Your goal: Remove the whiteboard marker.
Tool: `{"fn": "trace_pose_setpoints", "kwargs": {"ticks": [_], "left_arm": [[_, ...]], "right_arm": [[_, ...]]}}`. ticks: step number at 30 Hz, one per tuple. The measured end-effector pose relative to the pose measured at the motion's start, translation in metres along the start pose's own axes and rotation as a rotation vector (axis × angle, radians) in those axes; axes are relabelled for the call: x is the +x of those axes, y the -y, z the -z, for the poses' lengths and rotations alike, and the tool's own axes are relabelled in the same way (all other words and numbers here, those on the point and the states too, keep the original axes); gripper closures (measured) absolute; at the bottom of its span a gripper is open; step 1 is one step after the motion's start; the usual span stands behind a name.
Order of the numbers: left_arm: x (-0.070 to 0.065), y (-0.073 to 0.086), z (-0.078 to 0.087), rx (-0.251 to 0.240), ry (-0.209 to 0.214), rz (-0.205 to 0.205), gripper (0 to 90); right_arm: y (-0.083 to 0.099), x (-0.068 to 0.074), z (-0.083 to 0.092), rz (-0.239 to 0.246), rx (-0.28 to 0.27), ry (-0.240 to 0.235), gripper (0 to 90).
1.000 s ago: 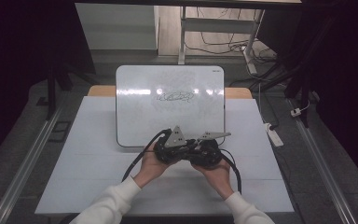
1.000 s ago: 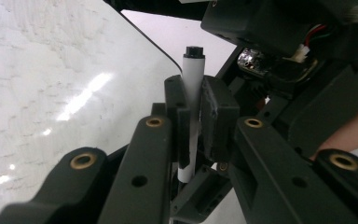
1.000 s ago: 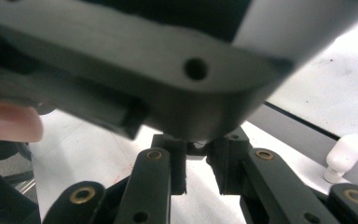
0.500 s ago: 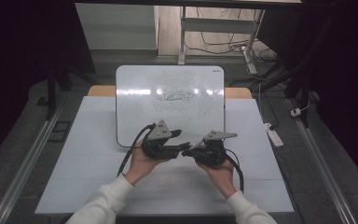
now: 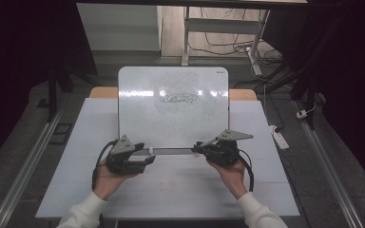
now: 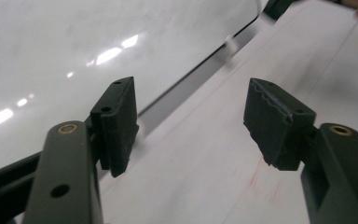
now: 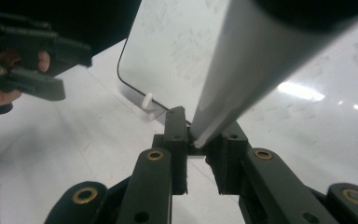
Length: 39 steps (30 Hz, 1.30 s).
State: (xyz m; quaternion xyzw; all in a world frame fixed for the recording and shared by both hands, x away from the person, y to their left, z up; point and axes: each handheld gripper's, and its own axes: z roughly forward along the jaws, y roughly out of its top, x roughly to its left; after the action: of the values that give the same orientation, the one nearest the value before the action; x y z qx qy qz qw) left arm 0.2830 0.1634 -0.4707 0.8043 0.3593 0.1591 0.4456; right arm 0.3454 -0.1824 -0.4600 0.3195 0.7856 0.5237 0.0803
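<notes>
A whiteboard [image 5: 171,118] with a dark scribble [image 5: 178,99] lies on the white table [image 5: 180,190]. My right gripper [image 5: 197,147] sits at the board's near edge, shut on a grey marker barrel [image 7: 242,70] with a black end, which rises between its jaws [image 7: 200,135]. My left gripper [image 5: 148,159] is at the board's near left corner. Its jaws have just been opening and stand apart with nothing between them [image 6: 186,116]. The board's glossy surface [image 6: 51,46] and its grey edge strip run past the left jaw. The left gripper [image 7: 37,60] also appears far left in the right gripper view.
A small white clip [image 7: 147,100] sits on the board's near edge. Faint red marks [image 6: 265,182] stain the table sheet. A white power strip [image 5: 278,135] lies on the floor to the right. Cables and desk legs stand beyond the table.
The two grippers were together at the board's near edge. My left gripper has moved away to the left and opened its jaws. The right gripper has hardly moved.
</notes>
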Motion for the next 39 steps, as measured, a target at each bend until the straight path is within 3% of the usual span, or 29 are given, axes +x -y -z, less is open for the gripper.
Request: {"fn": "trace_pose_setpoints", "kwargs": {"ticks": [9, 13, 25, 32, 39], "left_arm": [[0.015, 0.057, 0.035, 0.033, -0.089, 0.08, 32.8], [0.018, 0.072, 0.046, 0.033, -0.107, 0.107, 32.5], [0.024, 0.078, 0.042, 0.061, -0.117, 0.114, 30.3], [0.025, 0.08, 0.036, 0.083, -0.102, 0.119, 30.1], [0.027, 0.082, 0.038, 0.077, -0.102, 0.127, 30.0]], "right_arm": [[-0.003, -0.006, 0.008, 0.023, -0.044, 0.003, 77.2], [-0.003, -0.007, 0.008, 0.024, -0.056, 0.004, 77.2], [-0.012, -0.012, 0.008, 0.078, -0.093, 0.016, 77.2], [-0.045, -0.023, 0.003, 0.078, -0.174, 0.037, 77.2], [-0.077, -0.034, -0.011, 0.082, -0.22, 0.068, 77.2]]}}
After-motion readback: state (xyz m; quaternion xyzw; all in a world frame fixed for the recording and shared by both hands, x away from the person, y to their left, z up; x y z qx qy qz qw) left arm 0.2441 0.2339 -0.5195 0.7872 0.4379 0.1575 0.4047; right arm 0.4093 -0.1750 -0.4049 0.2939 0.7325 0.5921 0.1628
